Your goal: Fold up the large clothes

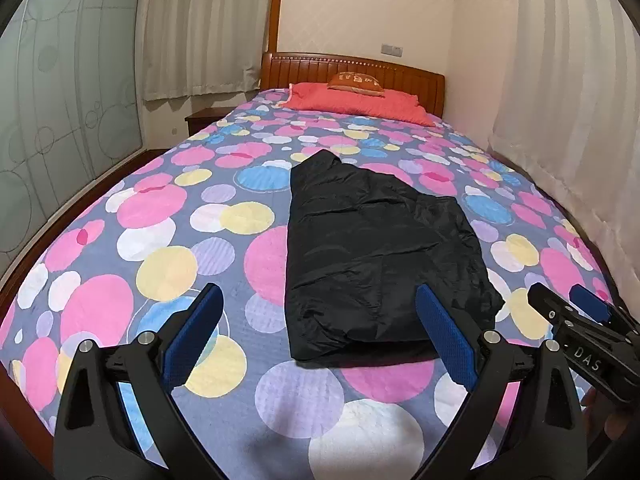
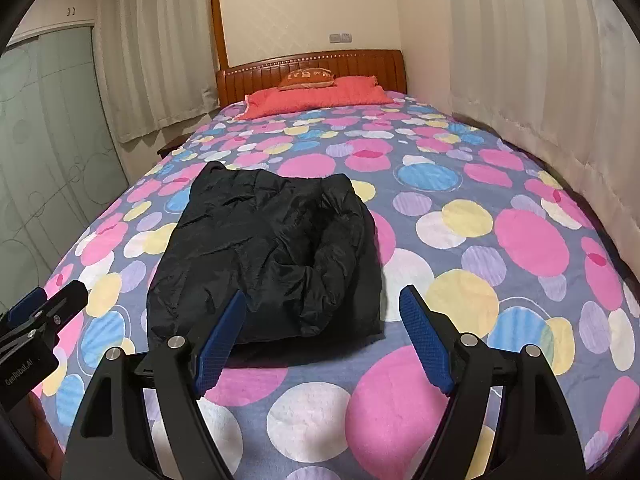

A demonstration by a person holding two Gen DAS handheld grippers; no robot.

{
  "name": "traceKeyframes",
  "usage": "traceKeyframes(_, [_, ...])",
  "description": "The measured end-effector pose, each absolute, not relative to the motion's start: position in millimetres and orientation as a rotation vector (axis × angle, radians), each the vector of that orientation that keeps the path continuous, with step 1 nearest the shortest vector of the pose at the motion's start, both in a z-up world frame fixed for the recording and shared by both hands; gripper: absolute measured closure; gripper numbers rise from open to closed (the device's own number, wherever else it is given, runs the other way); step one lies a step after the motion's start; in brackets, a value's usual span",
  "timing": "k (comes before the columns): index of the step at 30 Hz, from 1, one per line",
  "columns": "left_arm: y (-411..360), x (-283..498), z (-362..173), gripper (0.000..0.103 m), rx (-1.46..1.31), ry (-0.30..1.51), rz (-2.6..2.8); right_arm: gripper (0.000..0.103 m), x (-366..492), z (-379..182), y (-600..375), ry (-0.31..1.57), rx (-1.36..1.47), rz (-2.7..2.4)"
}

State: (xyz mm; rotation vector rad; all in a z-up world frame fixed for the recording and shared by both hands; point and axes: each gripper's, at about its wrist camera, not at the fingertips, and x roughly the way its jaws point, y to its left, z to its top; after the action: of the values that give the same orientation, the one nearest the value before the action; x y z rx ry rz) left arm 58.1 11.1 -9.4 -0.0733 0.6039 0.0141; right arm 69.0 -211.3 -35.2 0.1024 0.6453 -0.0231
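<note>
A black puffy jacket (image 1: 372, 248) lies folded into a compact bundle on the bed's circle-patterned cover (image 1: 160, 216). My left gripper (image 1: 320, 292) hovers above the cover in front of the bundle's near edge, wide open, with nothing between its blue pads (image 1: 192, 336). My right gripper (image 2: 323, 294) also stands open and empty, just before the jacket (image 2: 264, 248). Neither touches the cloth. In the left wrist view the right gripper (image 1: 560, 300) shows at the right edge; the right wrist view catches the left gripper (image 2: 48, 300) at its left edge.
A red pillow (image 1: 356, 100) with a small orange cushion (image 1: 356, 80) lies at the wooden headboard (image 1: 352, 66). Curtains (image 1: 560, 120) hang along the bed's right side. A frosted wardrobe (image 1: 60, 100) stands to the left, beside a nightstand (image 1: 204, 118).
</note>
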Motion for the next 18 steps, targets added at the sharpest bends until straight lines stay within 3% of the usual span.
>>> traceKeyframes(18, [1, 44, -1, 0.006, -0.067, 0.585, 0.009, 0.025, 55, -25, -206, 0.616, 0.098, -0.011])
